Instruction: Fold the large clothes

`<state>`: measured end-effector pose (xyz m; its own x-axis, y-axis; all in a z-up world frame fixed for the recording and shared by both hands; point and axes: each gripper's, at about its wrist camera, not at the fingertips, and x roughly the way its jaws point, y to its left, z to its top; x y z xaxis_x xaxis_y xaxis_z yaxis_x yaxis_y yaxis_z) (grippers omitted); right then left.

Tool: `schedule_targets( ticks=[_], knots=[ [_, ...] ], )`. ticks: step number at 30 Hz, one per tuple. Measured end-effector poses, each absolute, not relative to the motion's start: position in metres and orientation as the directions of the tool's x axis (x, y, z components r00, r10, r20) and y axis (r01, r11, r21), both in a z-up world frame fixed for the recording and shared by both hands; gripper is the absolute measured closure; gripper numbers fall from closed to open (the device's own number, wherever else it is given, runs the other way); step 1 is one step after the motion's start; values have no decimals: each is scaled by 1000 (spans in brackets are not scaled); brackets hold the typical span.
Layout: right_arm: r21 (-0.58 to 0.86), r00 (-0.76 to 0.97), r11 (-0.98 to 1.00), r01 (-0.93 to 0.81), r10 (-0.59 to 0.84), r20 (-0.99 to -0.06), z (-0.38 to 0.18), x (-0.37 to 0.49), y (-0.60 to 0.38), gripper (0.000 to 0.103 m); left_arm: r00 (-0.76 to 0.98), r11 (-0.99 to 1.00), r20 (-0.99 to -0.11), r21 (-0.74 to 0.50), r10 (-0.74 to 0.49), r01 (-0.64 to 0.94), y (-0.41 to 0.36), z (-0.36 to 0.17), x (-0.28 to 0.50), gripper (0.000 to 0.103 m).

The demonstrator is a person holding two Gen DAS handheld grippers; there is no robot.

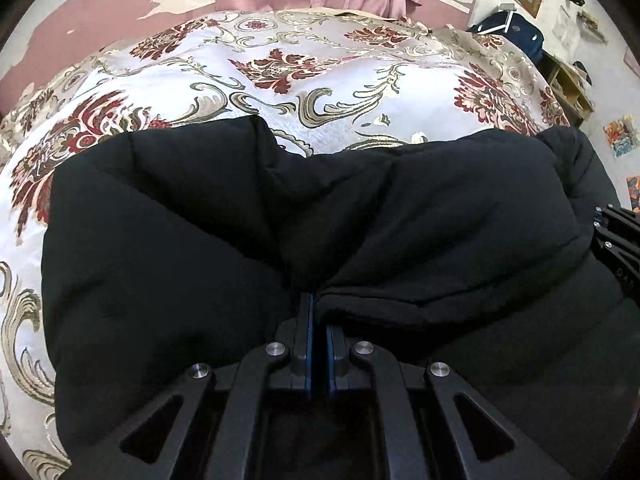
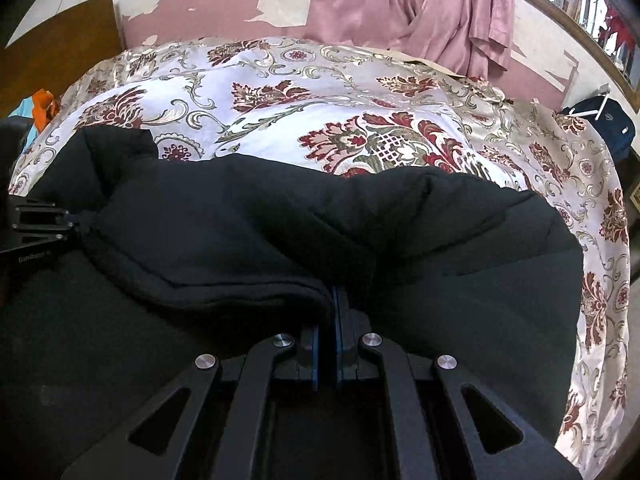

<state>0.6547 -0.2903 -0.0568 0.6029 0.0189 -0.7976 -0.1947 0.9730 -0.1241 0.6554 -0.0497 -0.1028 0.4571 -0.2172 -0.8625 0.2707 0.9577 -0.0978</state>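
Note:
A large black padded garment [image 1: 280,208] lies across the near part of a bed; it also fills the lower half of the right wrist view [image 2: 280,216]. My left gripper [image 1: 318,300] is shut on a fold of the black garment near its hem. My right gripper [image 2: 334,294] is shut on the garment's thick folded edge. The right gripper shows at the right edge of the left wrist view [image 1: 618,236]. The left gripper shows at the left edge of the right wrist view [image 2: 36,228]. Both grip the same edge, side by side.
The bed has a white bedspread [image 1: 320,80] with red and gold floral print [image 2: 360,120]. A pink wall with peeling paint [image 1: 100,12] and pink curtains [image 2: 420,8] stand behind. A dark blue bag [image 1: 516,34] and a wooden shelf [image 1: 568,84] are at the right.

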Motion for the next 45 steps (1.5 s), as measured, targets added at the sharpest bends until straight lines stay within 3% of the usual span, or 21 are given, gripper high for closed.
schedule_targets(
  ticks=[5,9,12,14,15,21,25,27,29,34,38,40,45],
  knots=[
    [-182,641,965,-186,-21,-767,-58,650,-282,98,473,953,-848,-114,-241,282,-47,-106,655,96],
    [-123,643,971,-207,40,-764,-41,642,-291,95,446,943,-840,-208,-308,260,-30,-89,651,94],
    [-42,607,970,-238,115,-786,-17,635,-303,85,441,935,-829,-256,-343,245,-16,-65,648,89],
    [-11,612,969,-247,147,-777,2,631,-311,64,470,938,-814,-261,-342,230,-5,-41,647,88],
    [-3,615,969,-247,154,-773,12,630,-314,62,489,938,-802,-262,-343,228,-1,-29,648,88],
    [96,627,970,-225,219,-747,57,663,-327,61,614,940,-712,-271,-341,208,7,28,684,78],
    [278,568,947,-159,318,-759,59,718,-330,61,556,925,-739,-284,-379,253,-19,24,729,78],
    [348,509,926,-145,371,-777,46,734,-325,62,488,899,-758,-321,-432,297,-37,9,741,78],
    [396,423,903,-167,428,-799,26,741,-316,77,426,872,-772,-339,-472,353,-51,-6,739,78],
    [411,264,881,-235,464,-845,-9,716,-301,92,254,746,-767,-396,-590,536,-74,-34,698,80],
    [352,147,894,-278,402,-904,-41,697,-296,96,105,689,-840,-358,-532,630,-94,-65,679,84],
    [341,126,901,-268,384,-915,-51,700,-297,102,95,690,-872,-308,-480,655,-104,-75,680,84],
    [198,174,928,-314,261,-950,-60,710,-276,103,97,744,-918,-247,-385,621,-123,-92,706,85]
  ],
)
